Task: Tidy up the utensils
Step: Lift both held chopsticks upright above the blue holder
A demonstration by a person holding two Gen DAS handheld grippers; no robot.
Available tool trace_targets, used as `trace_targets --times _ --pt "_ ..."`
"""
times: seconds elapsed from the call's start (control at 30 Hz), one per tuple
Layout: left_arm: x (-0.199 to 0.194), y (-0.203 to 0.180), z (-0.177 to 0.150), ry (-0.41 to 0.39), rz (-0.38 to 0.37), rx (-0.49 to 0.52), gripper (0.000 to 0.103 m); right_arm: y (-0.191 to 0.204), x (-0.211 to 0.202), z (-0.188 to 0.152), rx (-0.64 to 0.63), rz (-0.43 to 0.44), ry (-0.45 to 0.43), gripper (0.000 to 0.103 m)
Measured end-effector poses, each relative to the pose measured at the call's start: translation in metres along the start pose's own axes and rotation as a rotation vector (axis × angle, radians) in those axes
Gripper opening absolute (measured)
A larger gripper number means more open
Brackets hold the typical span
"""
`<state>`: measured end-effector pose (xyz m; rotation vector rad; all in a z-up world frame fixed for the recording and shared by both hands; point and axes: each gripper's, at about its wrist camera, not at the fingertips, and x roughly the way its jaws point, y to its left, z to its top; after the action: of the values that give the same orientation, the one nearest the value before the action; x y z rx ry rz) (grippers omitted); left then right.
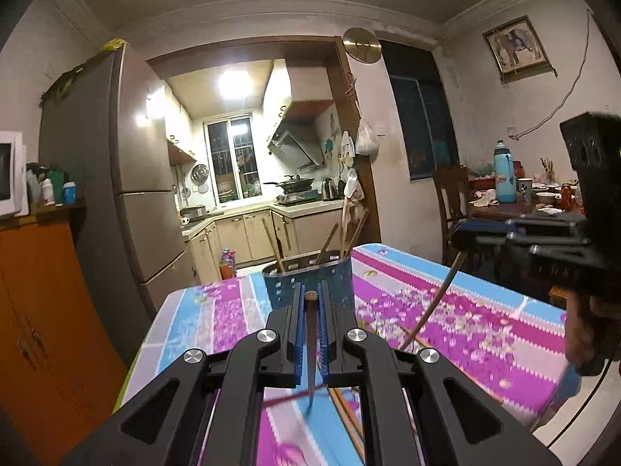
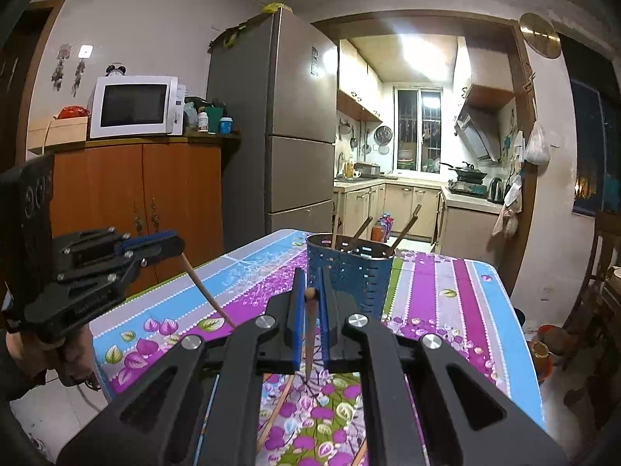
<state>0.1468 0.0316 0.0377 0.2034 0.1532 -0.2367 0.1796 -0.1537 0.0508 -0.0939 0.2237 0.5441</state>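
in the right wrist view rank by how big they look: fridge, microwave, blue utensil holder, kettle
1. fridge
2. microwave
3. blue utensil holder, though it sits far nearer the camera, so its rank against the microwave is unsure
4. kettle, far back in the kitchen

A tall grey fridge [image 2: 295,124] stands beside an orange wooden cabinet [image 2: 143,194] bearing a white microwave [image 2: 134,105]. Through a wood-framed doorway [image 1: 349,89], a brightly lit kitchen shows a barred window [image 1: 232,155], range hood [image 1: 297,143] and pale cupboards [image 1: 248,235].
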Motion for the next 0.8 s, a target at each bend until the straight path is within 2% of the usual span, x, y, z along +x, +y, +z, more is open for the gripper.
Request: trace_targets --times 0.33,0.8 --pt "0.034 0.014 0.03 0.065 -0.038 -0.037 0.008 -0.014 0.022 0.022 0.018 0.033 0.05 0.005" --pt "0.021 0.031 0.081 0.071 -0.058 -0.076 0.008 -0.018 0.023 0.069 -0.004 0.016 0.01 0.005"
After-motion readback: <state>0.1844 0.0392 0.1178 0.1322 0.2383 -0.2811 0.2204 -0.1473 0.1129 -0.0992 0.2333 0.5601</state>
